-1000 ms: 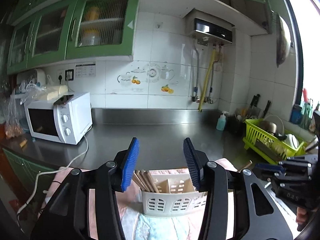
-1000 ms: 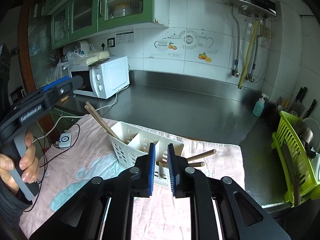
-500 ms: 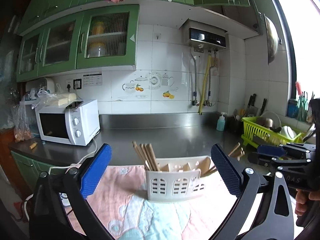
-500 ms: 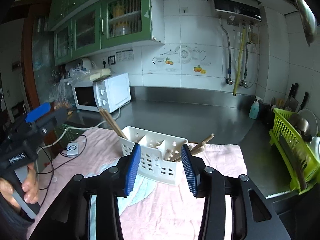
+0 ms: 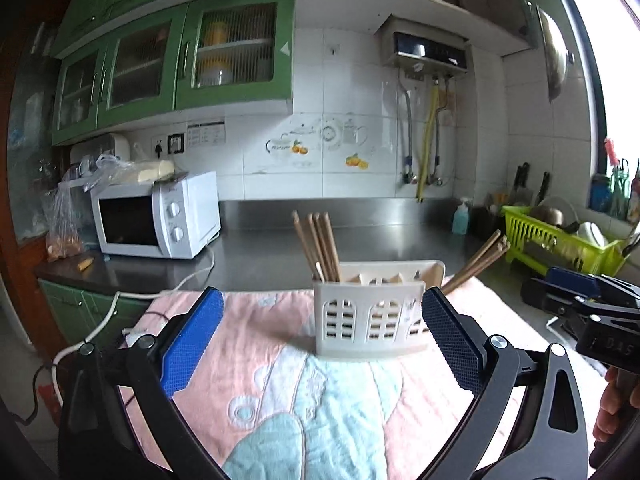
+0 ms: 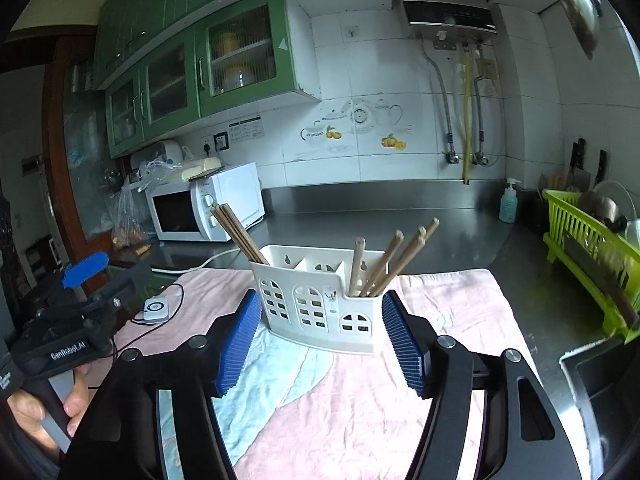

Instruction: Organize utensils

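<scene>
Both jaws empty: left gripper (image 5: 322, 338) spread wide, right gripper (image 6: 320, 338) just opening. White caddy (image 6: 320, 300) upright on pink cloth (image 6: 452, 312); chopsticks (image 6: 238, 232) far left, wooden handles (image 6: 394, 258) right. Looks sorted; nothing loose visible.

Black angular plastic left gripper (image 5: 322, 342) and right gripper (image 6: 322, 344) carry ribbed blue pads (image 6: 236, 346) inside silver pivot screws (image 6: 444, 341).

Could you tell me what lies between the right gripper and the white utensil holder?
In the right wrist view, only bare cloth lies between the right gripper and the utensil holder; its jaws stand open with nothing held.
</scene>
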### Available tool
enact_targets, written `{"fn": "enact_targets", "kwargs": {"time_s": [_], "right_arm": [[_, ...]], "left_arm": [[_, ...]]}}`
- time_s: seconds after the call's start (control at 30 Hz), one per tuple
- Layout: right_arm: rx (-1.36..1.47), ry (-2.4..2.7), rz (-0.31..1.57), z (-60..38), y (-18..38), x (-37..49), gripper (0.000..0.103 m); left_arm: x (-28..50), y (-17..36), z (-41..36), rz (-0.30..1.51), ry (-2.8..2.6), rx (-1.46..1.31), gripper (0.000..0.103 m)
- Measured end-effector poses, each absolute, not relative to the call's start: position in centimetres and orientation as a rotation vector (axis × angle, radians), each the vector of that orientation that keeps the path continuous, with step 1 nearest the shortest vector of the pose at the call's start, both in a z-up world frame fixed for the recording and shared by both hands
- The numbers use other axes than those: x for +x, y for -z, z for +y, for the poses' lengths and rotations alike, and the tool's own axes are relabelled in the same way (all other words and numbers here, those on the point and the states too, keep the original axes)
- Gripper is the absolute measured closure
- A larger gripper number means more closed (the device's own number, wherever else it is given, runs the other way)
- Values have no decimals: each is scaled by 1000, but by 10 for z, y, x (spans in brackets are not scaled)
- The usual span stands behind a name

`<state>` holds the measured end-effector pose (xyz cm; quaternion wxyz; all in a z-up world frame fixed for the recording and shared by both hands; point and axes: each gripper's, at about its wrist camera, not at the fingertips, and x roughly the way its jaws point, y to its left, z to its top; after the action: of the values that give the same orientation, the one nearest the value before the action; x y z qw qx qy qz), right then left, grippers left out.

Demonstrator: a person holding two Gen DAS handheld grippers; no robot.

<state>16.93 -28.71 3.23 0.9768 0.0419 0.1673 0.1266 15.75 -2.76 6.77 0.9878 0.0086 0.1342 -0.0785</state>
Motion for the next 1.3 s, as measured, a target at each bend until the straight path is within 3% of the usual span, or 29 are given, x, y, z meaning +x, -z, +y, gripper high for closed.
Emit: {"fn": "enact_targets", "kwargs": {"time_s": [0.37,0.7,0.8,1.3], "right_arm": [[87,-204,295,-285,-4,162,28],[43,-178,317,-282,17,168,26],[36,-168,309,-282,16,167,19],[38,-165,376,-281,27,175,18]], "left_arm": [[164,-37,-29,341,157,17,5],[175,-18,-27,397,155,15,5],[177,-15,-27,411,185,-13,5],[180,-11,-27,439,202,-17,5]]}}
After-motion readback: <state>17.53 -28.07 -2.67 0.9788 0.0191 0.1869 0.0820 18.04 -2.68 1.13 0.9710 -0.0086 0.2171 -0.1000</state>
